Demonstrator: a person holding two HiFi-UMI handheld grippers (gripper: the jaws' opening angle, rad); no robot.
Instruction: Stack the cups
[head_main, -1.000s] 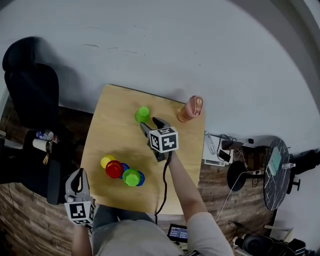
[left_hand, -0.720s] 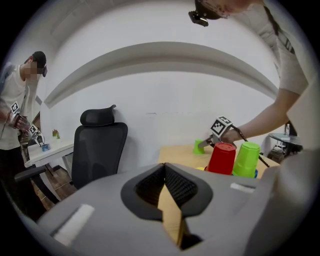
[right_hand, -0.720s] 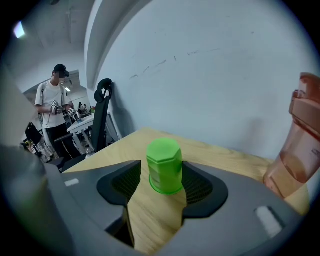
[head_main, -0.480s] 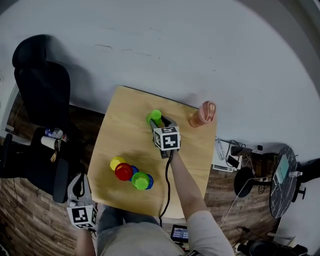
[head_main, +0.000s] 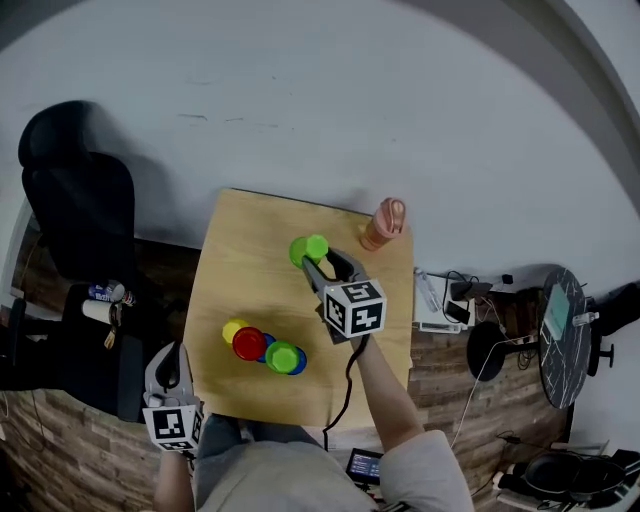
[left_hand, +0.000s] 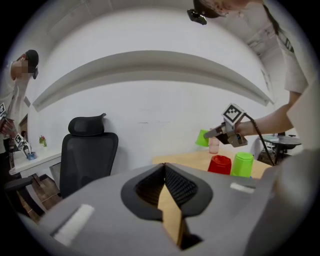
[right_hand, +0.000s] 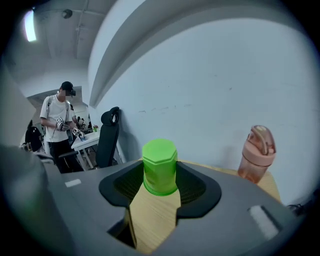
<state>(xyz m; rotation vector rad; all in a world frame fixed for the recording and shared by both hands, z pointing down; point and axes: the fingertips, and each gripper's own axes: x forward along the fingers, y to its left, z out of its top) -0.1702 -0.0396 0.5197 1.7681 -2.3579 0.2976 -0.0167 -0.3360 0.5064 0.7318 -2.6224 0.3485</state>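
Cup (right_hand: 159, 167) between fingers (right_hand: 128, 184), bystander (right_hand: 59, 120) solely in gripper views

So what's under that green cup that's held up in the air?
Only bare wooden table shows beneath the green cup, gripped by the right gripper, whose jaws have just been closing. The cup is upside down, so its inside is hidden.

Perhaps six cups (head_main: 249, 344), one bottle (head_main: 384, 222), one chair (head_main: 80, 205).
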